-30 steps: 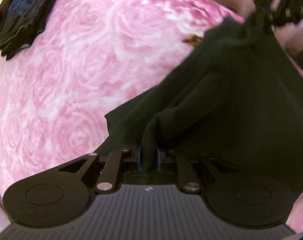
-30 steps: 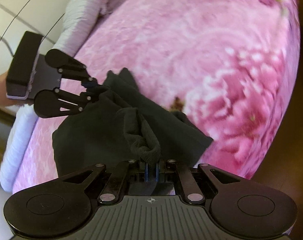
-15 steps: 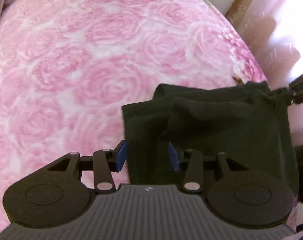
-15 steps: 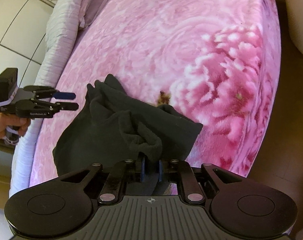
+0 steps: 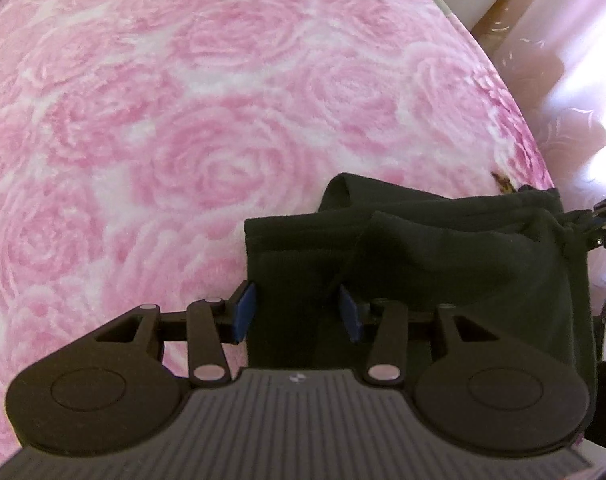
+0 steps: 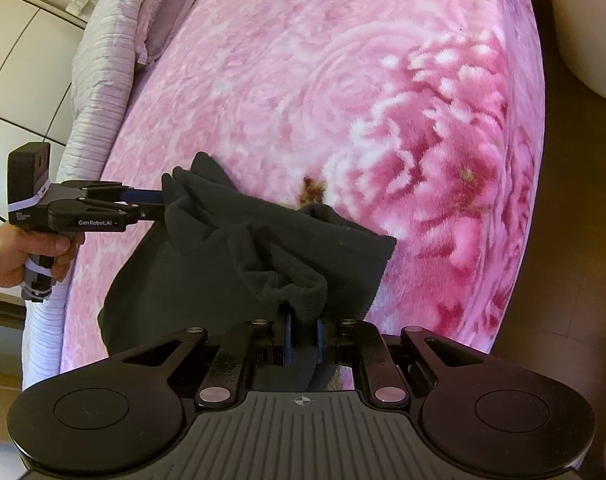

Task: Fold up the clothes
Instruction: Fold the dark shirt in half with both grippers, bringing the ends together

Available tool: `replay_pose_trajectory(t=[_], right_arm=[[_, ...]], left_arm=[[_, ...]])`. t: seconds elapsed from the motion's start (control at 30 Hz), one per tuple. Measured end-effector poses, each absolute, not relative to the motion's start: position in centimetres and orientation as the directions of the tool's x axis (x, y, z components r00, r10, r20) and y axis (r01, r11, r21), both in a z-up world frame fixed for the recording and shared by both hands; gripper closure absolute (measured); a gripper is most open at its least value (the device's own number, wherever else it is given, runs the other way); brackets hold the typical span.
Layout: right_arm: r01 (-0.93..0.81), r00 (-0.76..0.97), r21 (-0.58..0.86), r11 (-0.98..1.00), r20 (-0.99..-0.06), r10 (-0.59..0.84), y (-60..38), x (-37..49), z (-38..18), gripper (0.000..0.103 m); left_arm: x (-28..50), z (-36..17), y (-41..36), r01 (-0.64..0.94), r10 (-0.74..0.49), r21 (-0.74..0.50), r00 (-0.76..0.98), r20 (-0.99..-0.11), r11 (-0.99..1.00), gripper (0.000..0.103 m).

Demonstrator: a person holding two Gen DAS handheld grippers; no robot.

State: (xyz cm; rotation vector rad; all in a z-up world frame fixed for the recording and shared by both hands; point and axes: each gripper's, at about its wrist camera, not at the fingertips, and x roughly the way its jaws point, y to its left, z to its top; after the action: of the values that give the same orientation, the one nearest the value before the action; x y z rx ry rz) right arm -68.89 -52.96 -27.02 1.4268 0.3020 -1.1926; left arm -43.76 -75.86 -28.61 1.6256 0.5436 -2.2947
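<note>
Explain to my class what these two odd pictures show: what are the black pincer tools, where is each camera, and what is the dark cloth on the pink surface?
No robot is here: a person holds a hand-held two-finger gripper in each hand, and each carries a wide-angle camera looking forward along its fingers. That is why black linkages fill the bottom of both pictures.

One picture is from the left gripper. Its blue pads stand apart and are opening, with the black garment between them but not pinched.

The other is from the right gripper, closed on a bunched fold of the same garment. This view also shows the left gripper from the side, at the garment's far corner, and the person's hand on its handle.

The garment lies half folded on a pink rose-patterned blanket. A grey quilt runs along one edge.
</note>
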Motion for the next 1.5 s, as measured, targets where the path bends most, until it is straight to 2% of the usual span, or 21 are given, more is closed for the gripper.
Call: replay_pose_trajectory(t=[0.1,0.2,0.3,0.5,0.7,0.77,0.83,1.03,1.17,1.27,1.37,1.47,1.5], right_arm=[[0.766,0.441,0.583,-0.27,-0.783,-0.439,-53.1,-68.8,-27.1,0.092],[0.773,0.437,0.576,-0.265,-0.787,-0.435,-53.1,-68.7,-27.1,0.092],[0.785,0.432,0.565,-0.252,-0.792,-0.432,-53.2,-68.5,-26.6,0.097],[0.789,0.428,0.576,-0.216,-0.767,-0.478,-52.7,-69.0,-23.2,0.099],[0.786,0.396,0.559,-0.263,-0.782,-0.48,-53.5,-69.5,-25.4,0.099],[0.775,0.399,0.566,-0.281,-0.783,-0.477,-53.6,-69.8,-26.4,0.099],[0.77,0.4,0.568,-0.291,-0.784,-0.474,-53.4,-70.4,-26.6,0.098],[0.806,0.328,0.502,-0.314,-0.82,-0.469,-51.7,-72.2,-24.5,0.089],[0.874,0.283,0.432,-0.22,-0.823,-0.493,-51.5,-70.9,-21.7,0.088],[0.899,0.321,0.427,-0.1,-0.796,-0.514,-52.7,-68.3,-20.6,0.088],[0.901,0.384,0.434,0.018,-0.776,-0.5,-55.0,-64.9,-21.3,0.088],[0.912,0.395,0.396,0.104,-0.783,-0.48,-57.2,-62.6,-22.6,0.088],[0.914,0.399,0.384,0.133,-0.786,-0.472,-57.9,-61.8,-23.0,0.088]], left_arm=[[-44.1,-28.8,-76.0,0.413,0.026,-0.17,-0.333,-0.943,-0.895,0.07],[-44.5,-28.9,-75.8,0.399,0.053,-0.191,-0.332,-0.942,-0.897,0.09],[-44.4,-27.5,-74.9,0.367,0.032,-0.163,-0.337,-0.941,-0.916,0.096],[-43.3,-23.9,-75.0,0.376,-0.011,-0.163,-0.421,-0.907,-0.912,0.096],[-44.8,-26.9,-75.8,0.414,-0.004,-0.173,-0.393,-0.919,-0.894,0.095],[-44.8,-28.2,-76.1,0.45,-0.003,-0.185,-0.385,-0.923,-0.874,0.09],[-44.4,-28.5,-76.6,0.492,-0.004,-0.203,-0.388,-0.921,-0.847,0.081],[-41.1,-25.4,-77.4,0.551,-0.075,-0.167,-0.39,-0.918,-0.817,0.083],[-39.8,-22.6,-76.5,0.546,-0.109,-0.162,-0.429,-0.897,-0.822,0.083],[-41.4,-22.6,-74.9,0.491,-0.035,-0.238,-0.484,-0.875,-0.838,0.083],[-44.2,-24.1,-72.7,0.403,0.064,-0.299,-0.503,-0.862,-0.865,0.083],[-46.7,-26.6,-71.5,0.386,0.086,-0.299,-0.482,-0.872,-0.872,0.083],[-47.2,-27.6,-71.6,0.401,0.077,-0.288,-0.466,-0.881,-0.87,0.087]])
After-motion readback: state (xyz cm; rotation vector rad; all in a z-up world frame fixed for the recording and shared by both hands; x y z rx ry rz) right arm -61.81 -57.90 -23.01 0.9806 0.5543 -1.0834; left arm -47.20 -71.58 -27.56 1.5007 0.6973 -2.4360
